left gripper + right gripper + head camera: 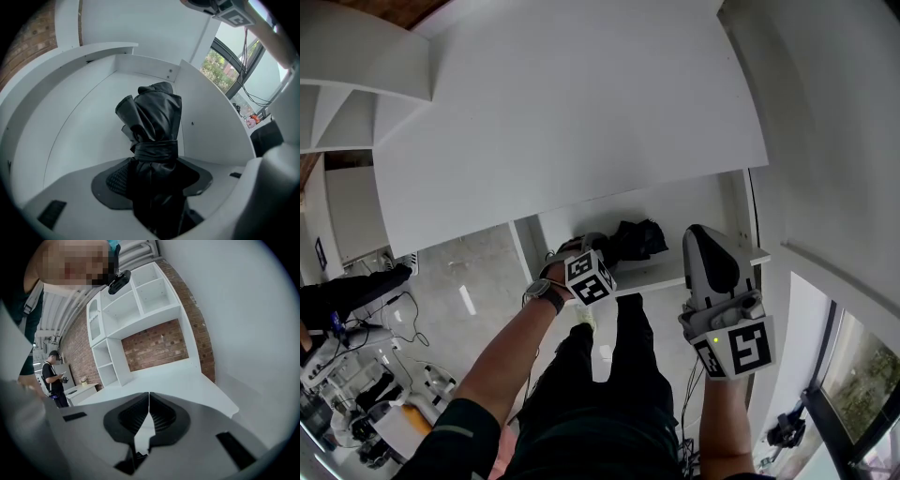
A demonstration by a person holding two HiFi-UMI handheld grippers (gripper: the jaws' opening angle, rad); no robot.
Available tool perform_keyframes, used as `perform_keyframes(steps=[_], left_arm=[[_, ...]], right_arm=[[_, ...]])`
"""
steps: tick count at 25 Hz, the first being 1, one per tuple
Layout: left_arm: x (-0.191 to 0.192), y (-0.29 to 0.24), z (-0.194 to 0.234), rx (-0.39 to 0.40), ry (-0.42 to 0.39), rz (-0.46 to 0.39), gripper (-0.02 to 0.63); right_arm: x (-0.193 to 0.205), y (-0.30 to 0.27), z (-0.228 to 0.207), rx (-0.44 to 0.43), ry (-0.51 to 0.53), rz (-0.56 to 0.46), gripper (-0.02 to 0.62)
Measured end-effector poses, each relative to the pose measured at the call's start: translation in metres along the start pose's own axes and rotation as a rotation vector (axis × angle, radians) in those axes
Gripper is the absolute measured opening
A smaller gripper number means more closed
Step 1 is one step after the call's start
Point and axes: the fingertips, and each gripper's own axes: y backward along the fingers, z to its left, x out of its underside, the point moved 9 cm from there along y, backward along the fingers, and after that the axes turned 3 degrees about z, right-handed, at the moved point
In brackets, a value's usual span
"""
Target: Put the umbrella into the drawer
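A folded black umbrella (635,239), bound with a strap, lies in the open white drawer (675,278) under the tabletop. In the left gripper view the umbrella (154,122) points away along the drawer floor (89,117), its near end lying between the jaws. My left gripper (586,253) points steeply down into the drawer; its jaws (152,180) stand wide and open around the umbrella. My right gripper (701,239) hovers at the drawer's right end, apart from the umbrella. Its pads meet in a line (149,401), shut with nothing between them.
A large white tabletop (581,112) overhangs the drawer. Cables and equipment (356,375) clutter the floor at left, and a window (853,375) is at right. The right gripper view shows white shelves (131,310) on a brick wall and a person standing (54,376).
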Motion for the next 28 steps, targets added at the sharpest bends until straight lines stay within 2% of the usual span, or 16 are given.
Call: perform_keyframes(steps=[9,15,22,28], left_arm=[[0.006,0.036,0.001,-0.032,0.047,-0.071,0.246],[0.015,0.081,0.004,-0.085,0.132,-0.171,0.185],[0.018,0.139,0.007,-0.118,0.241,-0.332,0.139],[0.022,0.201,-0.006,-0.153,0.344,-0.545,0.067]], right_arm=[[-0.006,0.001,0.018,-0.022,-0.003,0.002,0.005],[-0.014,0.006,0.037,-0.026,-0.010,-0.013,0.005],[-0.026,0.019,0.057,-0.009,-0.025,-0.039,0.005],[-0.040,0.036,0.078,0.015,-0.022,-0.041,0.005]])
